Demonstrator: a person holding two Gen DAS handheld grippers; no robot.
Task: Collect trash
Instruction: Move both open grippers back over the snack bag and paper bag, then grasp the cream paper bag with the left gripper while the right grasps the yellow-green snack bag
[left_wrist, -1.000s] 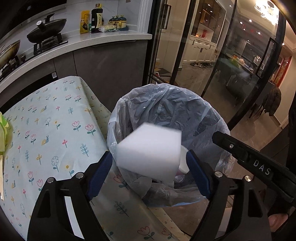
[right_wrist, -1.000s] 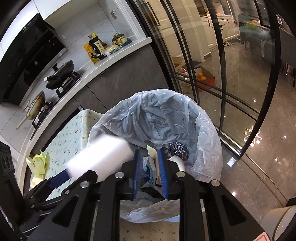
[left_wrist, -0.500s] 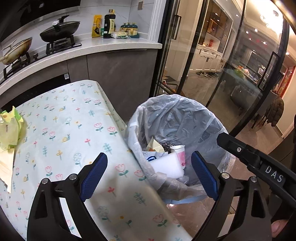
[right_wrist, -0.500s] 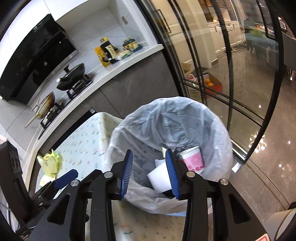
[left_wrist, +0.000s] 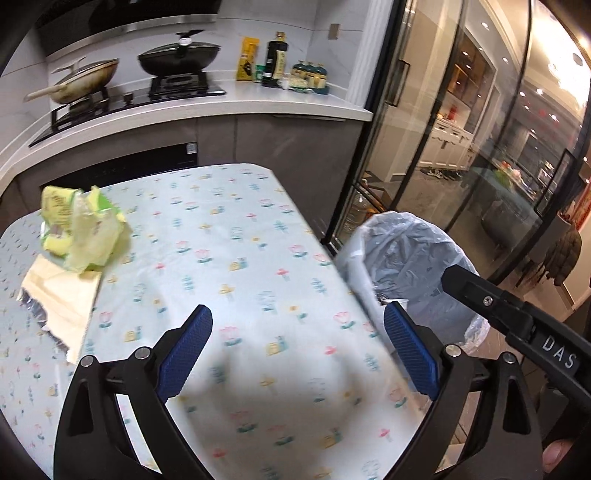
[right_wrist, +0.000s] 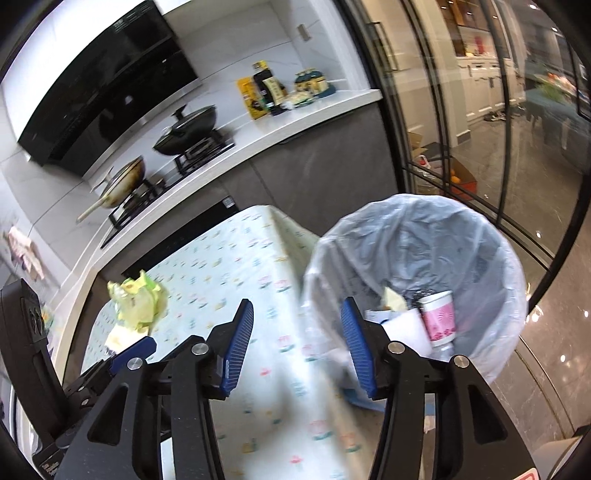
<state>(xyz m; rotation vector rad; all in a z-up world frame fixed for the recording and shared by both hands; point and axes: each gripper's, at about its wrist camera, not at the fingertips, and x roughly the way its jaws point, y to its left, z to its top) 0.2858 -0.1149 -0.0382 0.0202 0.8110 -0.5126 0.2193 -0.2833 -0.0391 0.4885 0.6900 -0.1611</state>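
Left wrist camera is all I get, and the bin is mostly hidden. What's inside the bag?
Observer: The right wrist camera looks down into the trash bin. A pink cup sits in it.
Operator: Anything else in there?
Observer: Yes, a white block lies right beside the cup, with crumpled scraps behind them.
Operator: Is anything being carried on the right?
Observer: No. The right tool is open, with nothing between its blue pads.
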